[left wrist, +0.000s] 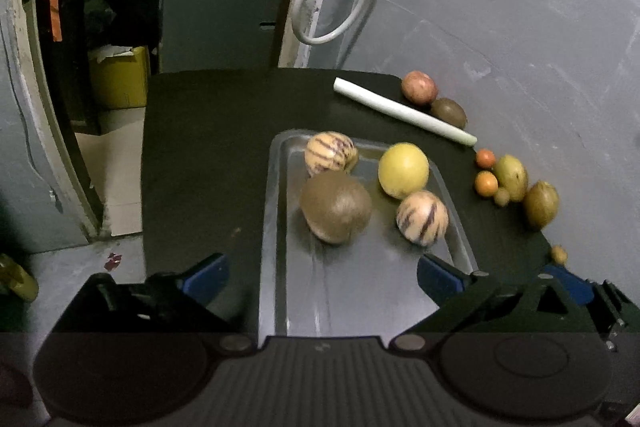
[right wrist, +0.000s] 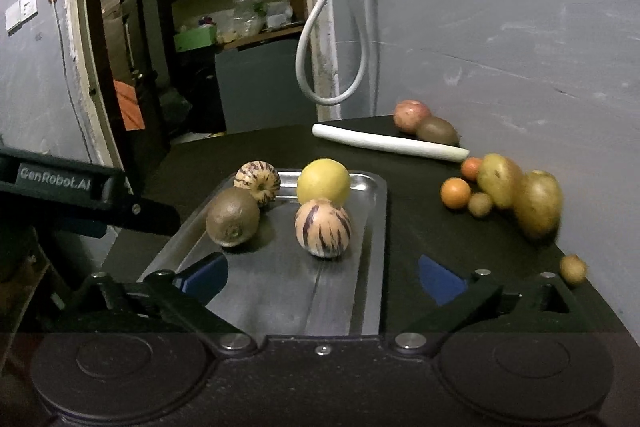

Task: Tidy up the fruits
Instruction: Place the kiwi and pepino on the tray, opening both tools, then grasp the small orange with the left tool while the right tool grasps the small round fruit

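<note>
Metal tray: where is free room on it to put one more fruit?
The tray is bare in its near half, in front of the kiwi and the striped melon. Its far half is crowded; the yellow fruit touches that melon.

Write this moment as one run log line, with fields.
left gripper: open, empty | right gripper: open, empty | tray: brown kiwi, yellow fruit, two striped fruits | table: other fruits outside tray
</note>
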A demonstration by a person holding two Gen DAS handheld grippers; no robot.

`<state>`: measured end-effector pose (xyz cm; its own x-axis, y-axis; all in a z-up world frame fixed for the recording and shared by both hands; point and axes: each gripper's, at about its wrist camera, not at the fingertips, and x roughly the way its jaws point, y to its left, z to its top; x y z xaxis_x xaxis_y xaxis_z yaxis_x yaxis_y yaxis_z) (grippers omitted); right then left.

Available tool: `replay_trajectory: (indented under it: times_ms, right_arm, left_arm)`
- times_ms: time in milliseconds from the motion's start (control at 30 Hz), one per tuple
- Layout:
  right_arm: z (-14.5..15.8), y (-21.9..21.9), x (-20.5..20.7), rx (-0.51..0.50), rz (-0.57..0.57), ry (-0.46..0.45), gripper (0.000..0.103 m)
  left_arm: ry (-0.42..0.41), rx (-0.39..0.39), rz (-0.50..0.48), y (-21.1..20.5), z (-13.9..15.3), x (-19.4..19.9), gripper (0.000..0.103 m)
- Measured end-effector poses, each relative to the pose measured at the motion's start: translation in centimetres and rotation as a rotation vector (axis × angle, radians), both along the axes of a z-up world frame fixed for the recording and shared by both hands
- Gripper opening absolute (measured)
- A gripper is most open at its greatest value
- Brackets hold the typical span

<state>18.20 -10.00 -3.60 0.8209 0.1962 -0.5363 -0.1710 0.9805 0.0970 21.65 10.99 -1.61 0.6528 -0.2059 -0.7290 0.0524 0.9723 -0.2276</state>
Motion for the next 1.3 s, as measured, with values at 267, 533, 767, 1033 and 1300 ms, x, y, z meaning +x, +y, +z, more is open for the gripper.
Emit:
replay_trajectory:
  times_ms: [267,533,767,1033,1300]
  right_arm:
    - [-0.5,-1.1,-4.4,0.014,-0.081,0.040,0.102]
    - [-1.7,-3.1,-7.6,0.005,-0.183,0.073,0.102]
    - [-2.2,-5.6,-9.3,-0.004,-0.291,0.094,0.102]
    - [-1.8,-8.6,-9.5,-0.029,-0.385,0.099,0.102]
    - [-1.4,-11.2,-7.4,-0.037,-0.422,0.107,0.102]
  left_arm:
    - [0.026,0.047,-0.126,-1.1,-0.5,-3.7,0.102]
    - [0.037,0.070,-0.264,-4.0,-1.4,-5.5,0.102]
    - [0.034,0.076,-0.383,-7.5,-1.6,-5.6,0.102]
    - [0.011,0.065,-0.463,-11.2,-1.1,-3.7,0.102]
    - [-0.008,0.059,-0.489,-14.5,-0.5,-0.5,0.102]
